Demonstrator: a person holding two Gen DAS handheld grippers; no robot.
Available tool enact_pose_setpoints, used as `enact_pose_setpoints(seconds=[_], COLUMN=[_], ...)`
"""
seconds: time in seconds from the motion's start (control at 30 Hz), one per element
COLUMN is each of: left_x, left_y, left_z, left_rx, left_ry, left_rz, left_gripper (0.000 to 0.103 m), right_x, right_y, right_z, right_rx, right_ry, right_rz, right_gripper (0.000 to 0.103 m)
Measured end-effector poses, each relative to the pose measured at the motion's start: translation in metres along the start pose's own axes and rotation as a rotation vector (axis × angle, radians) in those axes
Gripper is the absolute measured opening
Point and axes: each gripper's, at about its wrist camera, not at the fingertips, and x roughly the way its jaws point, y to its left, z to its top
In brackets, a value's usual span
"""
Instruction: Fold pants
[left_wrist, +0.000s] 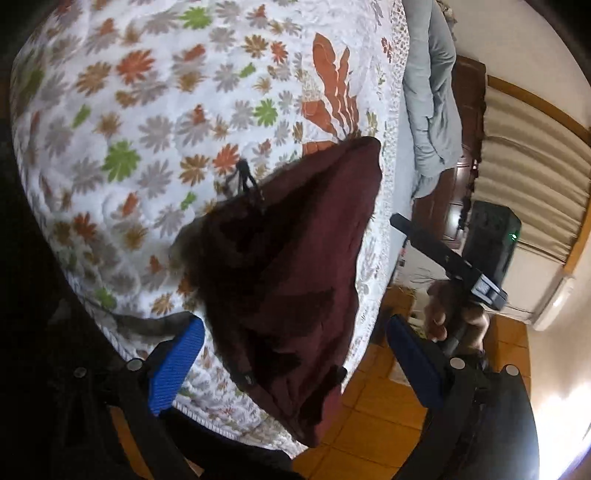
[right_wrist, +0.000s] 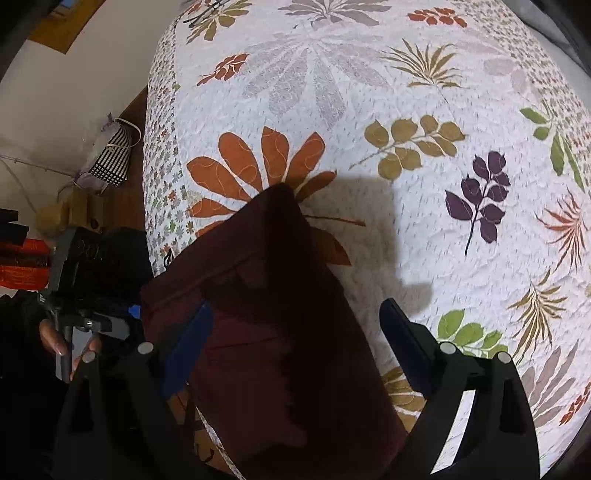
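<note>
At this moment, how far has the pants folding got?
Done: the maroon pants lie on the flowered bedspread as a narrow, seemingly doubled-over strip, one end hanging off the bed's edge. In hand: nothing; the left claw and right claw both hover open over the cloth, gripping none. Left: probably one or more crosswise folds to make it compact.
</note>
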Motion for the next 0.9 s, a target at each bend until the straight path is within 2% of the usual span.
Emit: enact_pose_setpoints(seconds=[0.23, 0.33, 0.4, 0.47, 0.5, 0.53, 0.63, 0.7, 0.8, 0.9], left_x=[0.014, 0.016, 0.017, 0.016, 0.017, 0.018, 0.019, 0.023, 0.024, 0.024], left_y=[-0.005, -0.008, -0.014, -0.018, -0.02, -0.022, -0.022, -0.021, -0.014, -0.012], left_z=[0.0, -0.004, -0.007, -0.009, -0.009, -0.009, -0.009, -0.008, -0.007, -0.006], left_rx=[-0.038, -0.061, -0.039, -0.009, 0.006, 0.01, -0.004, -0.001, -0.032, -0.032], left_ry=[-0.03, -0.071, -0.09, -0.105, -0.095, -0.088, -0.096, -0.089, -0.099, -0.098], left_rz=[0.074, 0.103, 0.106, 0.107, 0.109, 0.122, 0.132, 0.141, 0.097, 0.085], left_gripper=[0.099, 0.099, 0.099, 0.095, 0.085, 0.081, 0.077, 0.077, 0.088, 0.089], right_x=[0.0, 0.006, 0.01, 0.013, 0.015, 0.018, 0.026, 0.033, 0.043, 0.056], right_y=[-0.002, -0.001, 0.002, 0.004, 0.005, 0.006, 0.007, 0.007, 0.009, 0.011], right_z=[0.002, 0.009, 0.014, 0.02, 0.022, 0.026, 0.036, 0.043, 0.052, 0.06], right_rx=[0.005, 0.0, -0.016, -0.024, -0.031, -0.04, -0.053, -0.059, -0.077, -0.095], right_ry=[0.003, 0.04, 0.055, 0.066, 0.071, 0.077, 0.089, 0.1, 0.124, 0.153], right_rz=[0.043, 0.069, 0.08, 0.095, 0.102, 0.108, 0.122, 0.139, 0.153, 0.17], right_gripper=[0.091, 0.091, 0.091, 0.091, 0.091, 0.091, 0.091, 0.091, 0.091, 0.091])
